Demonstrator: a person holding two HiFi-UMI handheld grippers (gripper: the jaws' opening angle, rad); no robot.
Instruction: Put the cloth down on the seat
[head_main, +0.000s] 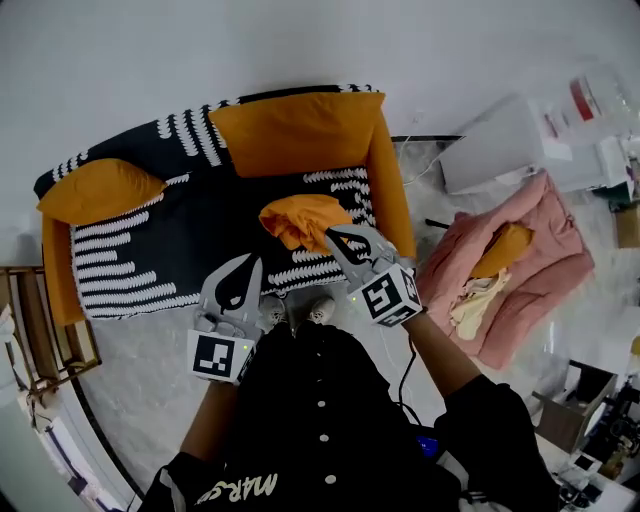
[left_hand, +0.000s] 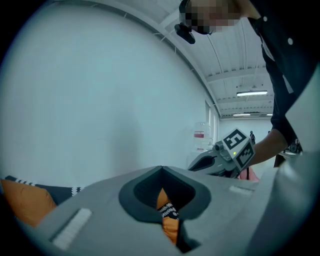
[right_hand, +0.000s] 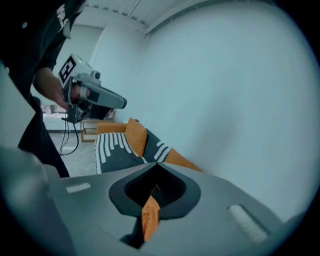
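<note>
Right gripper (head_main: 332, 237): clamped on the orange cloth (head_main: 298, 218).
Left gripper (head_main: 250, 264): jaws closed together, empty.
Seat (head_main: 215, 228): cloth bunched over it; orange cushion (head_main: 98, 190) at one end.

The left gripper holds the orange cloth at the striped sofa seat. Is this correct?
Not quite. It is the right gripper that holds the orange cloth, not the left gripper. The right gripper view shows orange fabric pinched between its jaws. The rest stands: the cloth is at the striped sofa seat.
</note>
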